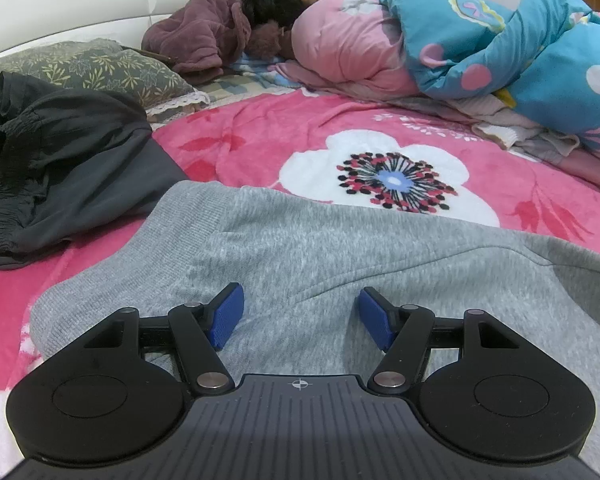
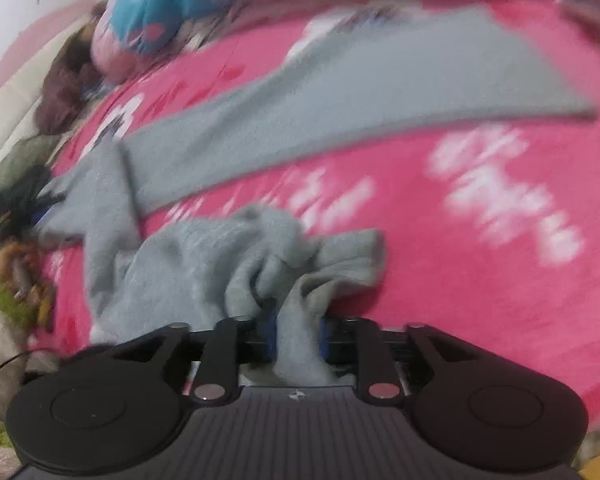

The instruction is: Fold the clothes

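A grey knit garment (image 1: 300,248) lies on the pink flowered blanket (image 1: 284,136). My left gripper (image 1: 300,316) hovers just over it, blue pads wide apart and empty. In the blurred right wrist view the same grey garment (image 2: 340,92) stretches across the blanket (image 2: 480,248), one long part flat and another part bunched. My right gripper (image 2: 296,332) is shut on the bunched grey fabric (image 2: 296,344), which passes between its blue pads.
A dark grey garment (image 1: 60,168) lies crumpled at the left. Behind it are a leaf-print pillow (image 1: 92,68), a purple fleece robe (image 1: 204,40) and a rolled pink and blue quilt (image 1: 480,52). A white headboard (image 1: 60,8) stands at the back left.
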